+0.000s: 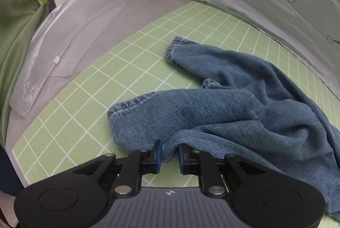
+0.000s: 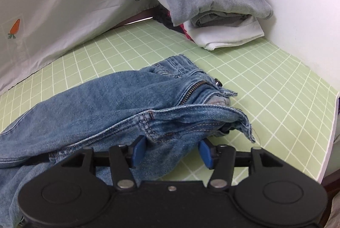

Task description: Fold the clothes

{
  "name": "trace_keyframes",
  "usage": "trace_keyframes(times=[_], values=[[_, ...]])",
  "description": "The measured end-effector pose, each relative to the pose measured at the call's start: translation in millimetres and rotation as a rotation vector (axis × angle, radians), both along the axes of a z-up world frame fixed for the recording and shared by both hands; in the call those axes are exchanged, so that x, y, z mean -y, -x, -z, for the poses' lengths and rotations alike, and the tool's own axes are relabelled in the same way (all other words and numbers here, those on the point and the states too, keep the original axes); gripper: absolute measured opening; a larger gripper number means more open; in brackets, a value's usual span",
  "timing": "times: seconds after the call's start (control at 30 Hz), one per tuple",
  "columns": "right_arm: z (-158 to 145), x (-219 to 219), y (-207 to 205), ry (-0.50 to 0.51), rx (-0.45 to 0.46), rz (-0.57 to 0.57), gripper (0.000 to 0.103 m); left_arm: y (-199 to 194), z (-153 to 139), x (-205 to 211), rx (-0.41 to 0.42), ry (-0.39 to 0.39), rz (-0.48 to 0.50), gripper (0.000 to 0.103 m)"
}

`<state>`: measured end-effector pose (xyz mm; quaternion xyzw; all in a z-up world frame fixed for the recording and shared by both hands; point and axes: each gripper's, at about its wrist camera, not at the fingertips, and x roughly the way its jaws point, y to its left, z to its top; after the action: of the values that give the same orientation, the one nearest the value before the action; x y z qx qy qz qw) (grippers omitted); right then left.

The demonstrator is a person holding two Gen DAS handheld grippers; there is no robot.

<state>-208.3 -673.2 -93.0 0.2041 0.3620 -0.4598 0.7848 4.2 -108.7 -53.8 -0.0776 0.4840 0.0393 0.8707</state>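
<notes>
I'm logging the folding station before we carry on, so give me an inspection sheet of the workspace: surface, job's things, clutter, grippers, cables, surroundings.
Surface: green grid mat, flat, on a white table.
Job's things: blue jeans lie crumpled and unfolded on the mat, zipper open at the waist; the two leg hems point away in the left view.
Clutter: stack of folded clothes at the mat's far corner, a checked shirt on top.
Grippers: left gripper open, a denim fold between its pads, gaps showing; right gripper open wide around the waistband edge, not pressing.
Cables: nothing seen.
Surroundings: white sheet with carrot print behind; clear plastic wrap at the left; white wall.
</notes>
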Motion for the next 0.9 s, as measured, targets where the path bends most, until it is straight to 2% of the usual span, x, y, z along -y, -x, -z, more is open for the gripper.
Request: trace_keyframes(times=[0.13,0.27,0.33,0.43,0.6,0.7,0.8,0.9], values=[[-18.6,1.7,-8.3,0.012,0.031,0.06,0.073,-9.1,-19.5,-8.9,0.03,0.045,-0.074,0.048],[-36.6,-7.8,-17.5,0.081,0.04,0.05,0.082,-21.1,-35.9,-14.0,0.072,0.007,-0.119,0.065],[-40.4,-12.5,-21.1,0.061,0.079,0.026,0.083,-27.3,-38.6,-13.8,0.077,0.01,-0.112,0.066],[-35.3,-20.5,-31.0,-0.027,0.137,-0.02,0.083,-33.8,-37.5,-9.1,0.068,0.041,-0.098,0.067],[-24.8,-49.1,-57.0,-0.118,0.16,-0.112,0.083,-39.3,-33.5,7.6,0.049,0.079,-0.054,0.071],[-19.1,-56.3,-74.3,-0.205,0.185,-0.153,0.083,-44.6,-30.5,17.8,0.037,0.071,-0.024,0.072],[-9.8,-57.2,-89.2,-0.305,0.221,-0.151,0.083,-52.9,-26.0,22.1,0.024,0.069,-0.016,0.076],[2.6,-52.9,-101.7,-0.418,0.263,-0.099,0.083,-64.3,-20.8,21.1,0.003,0.084,-0.032,0.077]])
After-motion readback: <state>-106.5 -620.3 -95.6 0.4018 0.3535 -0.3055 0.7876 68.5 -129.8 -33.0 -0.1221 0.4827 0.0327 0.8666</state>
